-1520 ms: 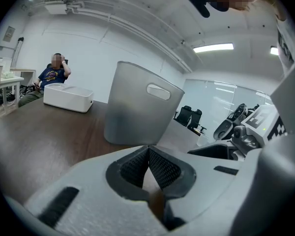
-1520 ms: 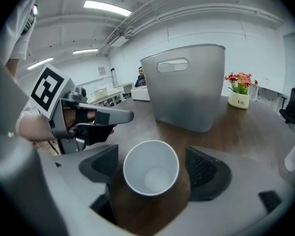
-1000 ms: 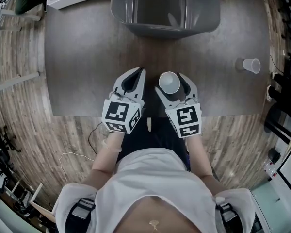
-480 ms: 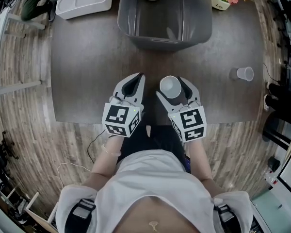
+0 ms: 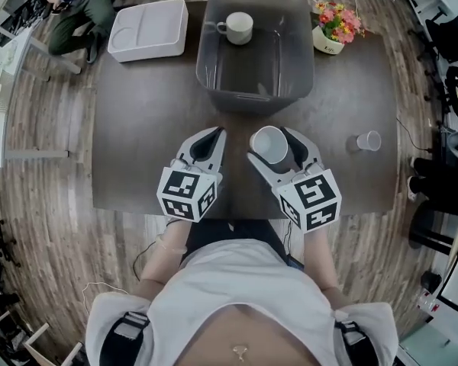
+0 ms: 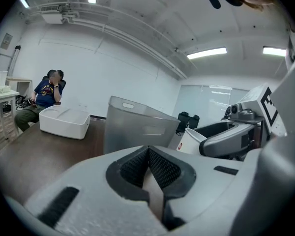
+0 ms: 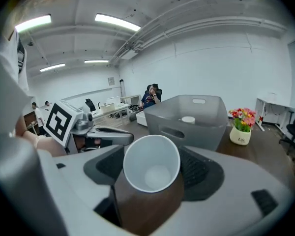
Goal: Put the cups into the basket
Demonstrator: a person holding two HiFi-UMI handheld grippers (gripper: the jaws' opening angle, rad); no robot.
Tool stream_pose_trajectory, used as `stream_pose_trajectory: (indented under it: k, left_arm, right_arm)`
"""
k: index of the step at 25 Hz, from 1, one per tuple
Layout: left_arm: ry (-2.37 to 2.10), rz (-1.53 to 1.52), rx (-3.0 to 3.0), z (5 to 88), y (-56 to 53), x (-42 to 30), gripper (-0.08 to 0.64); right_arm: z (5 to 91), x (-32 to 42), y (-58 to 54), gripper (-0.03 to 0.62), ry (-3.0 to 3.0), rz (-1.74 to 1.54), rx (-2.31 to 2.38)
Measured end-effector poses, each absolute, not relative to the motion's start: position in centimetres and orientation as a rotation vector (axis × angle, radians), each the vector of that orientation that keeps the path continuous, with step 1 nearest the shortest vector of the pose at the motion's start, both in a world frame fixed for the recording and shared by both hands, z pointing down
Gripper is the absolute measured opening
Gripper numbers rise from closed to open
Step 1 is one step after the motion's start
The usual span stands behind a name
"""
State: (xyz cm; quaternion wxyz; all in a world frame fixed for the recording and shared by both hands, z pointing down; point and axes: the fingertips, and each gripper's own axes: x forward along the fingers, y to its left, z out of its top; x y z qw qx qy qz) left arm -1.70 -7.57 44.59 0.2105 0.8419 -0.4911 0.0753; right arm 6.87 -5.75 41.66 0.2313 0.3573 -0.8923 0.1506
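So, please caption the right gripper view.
Right tool grips a white cup, with the gray basket ahead.

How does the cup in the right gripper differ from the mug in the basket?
The cup has no handle; the mug has one at its side. The cup is held between the jaws of the right gripper, outside the basket; the mug stands inside the basket. Both are white, with the mouth up.
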Motion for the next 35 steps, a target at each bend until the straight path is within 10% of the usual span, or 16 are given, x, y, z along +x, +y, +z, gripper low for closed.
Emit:
stream_pose_trajectory:
  k: [35]
  left_arm:
    - [-1.499, 0.050, 2.587, 31.6, -15.0, -5.1, 0.008]
  right_arm:
    - [30.1, 3.5, -13.5, 0.356, -2.565, 0.132, 0.796]
